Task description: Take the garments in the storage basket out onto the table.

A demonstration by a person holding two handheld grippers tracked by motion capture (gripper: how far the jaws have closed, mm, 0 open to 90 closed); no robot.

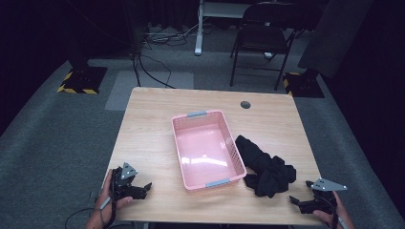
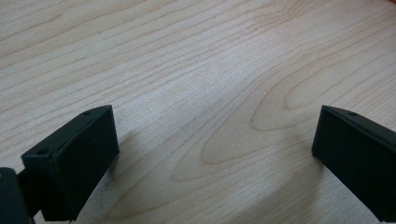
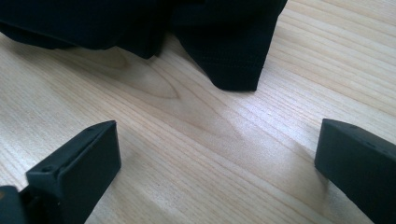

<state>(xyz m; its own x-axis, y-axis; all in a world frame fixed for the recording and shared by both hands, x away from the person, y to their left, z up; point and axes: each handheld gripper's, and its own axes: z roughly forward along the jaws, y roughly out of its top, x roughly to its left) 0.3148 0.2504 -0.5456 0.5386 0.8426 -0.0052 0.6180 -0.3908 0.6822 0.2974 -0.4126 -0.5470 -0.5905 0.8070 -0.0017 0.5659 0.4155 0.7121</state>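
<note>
One pink basket (image 1: 208, 149), one black cloth (image 1: 265, 168)

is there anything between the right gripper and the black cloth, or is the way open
Nothing visible. The right gripper is open over bare table, and the black cloth lies just ahead of its jaws. The pink basket sits beyond the cloth, not between.

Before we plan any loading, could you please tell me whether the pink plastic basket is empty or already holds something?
Empty. The pink plastic basket shows only its bare glossy floor in the high view; the crumpled black cloth lies outside on the wooden table.
</note>
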